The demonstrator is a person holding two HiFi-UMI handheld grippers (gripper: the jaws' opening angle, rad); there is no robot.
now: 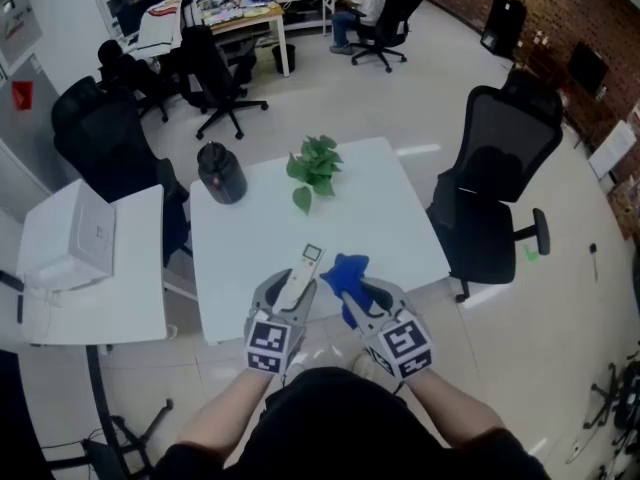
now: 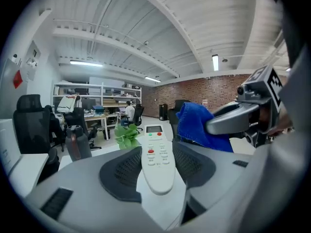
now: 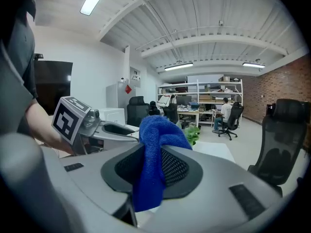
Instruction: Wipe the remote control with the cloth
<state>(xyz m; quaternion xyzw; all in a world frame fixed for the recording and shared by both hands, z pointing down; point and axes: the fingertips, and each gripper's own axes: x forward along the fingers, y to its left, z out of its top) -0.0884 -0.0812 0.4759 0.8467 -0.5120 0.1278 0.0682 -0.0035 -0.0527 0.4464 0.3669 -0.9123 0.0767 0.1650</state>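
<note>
left tool near-level, grips remote control | right tool near-level, grips cloth

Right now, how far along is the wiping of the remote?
Done: both items are picked up. In hand: the left gripper clamps the long white plastic remote control buttons-up, and the right gripper pinches the bunched blue cloth, both over the near edge of the white table. Left: the cloth sits beside the remote, seemingly not on it, so the wiping looks unstarted.
</note>
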